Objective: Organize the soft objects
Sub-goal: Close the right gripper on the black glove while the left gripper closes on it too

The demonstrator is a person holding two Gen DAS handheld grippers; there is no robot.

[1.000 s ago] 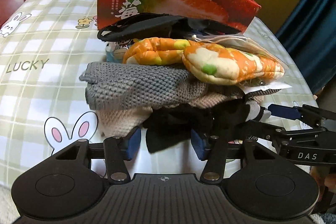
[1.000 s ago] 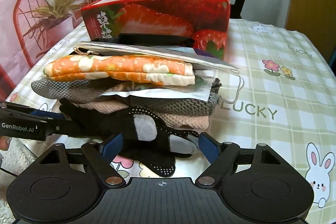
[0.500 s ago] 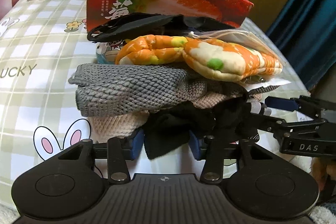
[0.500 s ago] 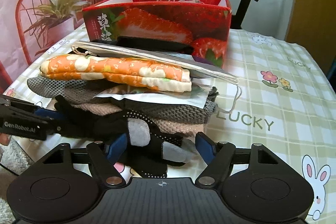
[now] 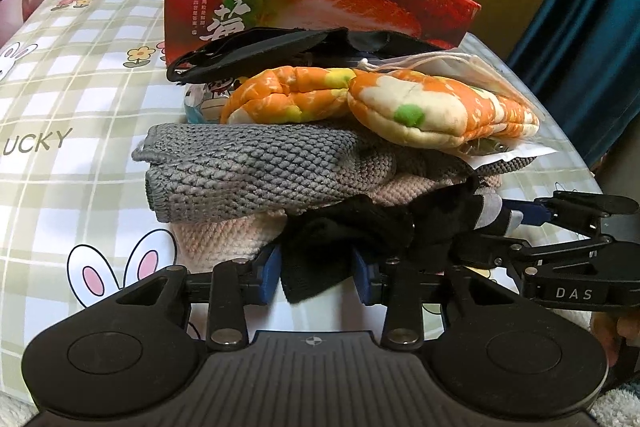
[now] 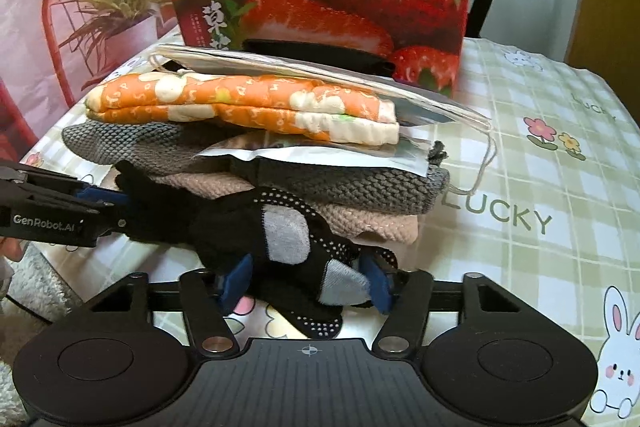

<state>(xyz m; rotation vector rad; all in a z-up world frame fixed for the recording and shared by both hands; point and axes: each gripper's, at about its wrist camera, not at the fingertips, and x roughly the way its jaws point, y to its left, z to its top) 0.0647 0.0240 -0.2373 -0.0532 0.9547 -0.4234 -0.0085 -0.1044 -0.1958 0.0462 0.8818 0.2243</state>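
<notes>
Nearest each lens, both tools are clamped on the same black glove (image 6: 256, 239) at the bottom front of the pile: the left gripper (image 5: 316, 273) has its blue pads narrowed onto the plain black end, and the right gripper (image 6: 308, 285) is pinched on the end with the grey patches and white grip dots. The glove spans between them, part of it tucked under the stack and its dotted tip lying on the checked tablecloth (image 6: 540, 187). Directly above sit a pink knit piece (image 5: 224, 231) and a grey knit piece (image 5: 248, 167), then a silvery packet (image 6: 320, 157), the orange flowered mitts (image 5: 436, 115) and a flat pouch with a white cord (image 6: 304, 71), with a black item (image 5: 256, 47) behind them against the box. Farthest back stands the red strawberry box (image 6: 352, 11), open at the top (the likely home for these things, though that is only my reading). The step in hand looks like drawing the bottom glove out from under the heap. The next move calls for both grips to travel together, low and level toward the table edge, slowly enough that the knits and mitts settle instead of toppling; the cord could snag.
</notes>
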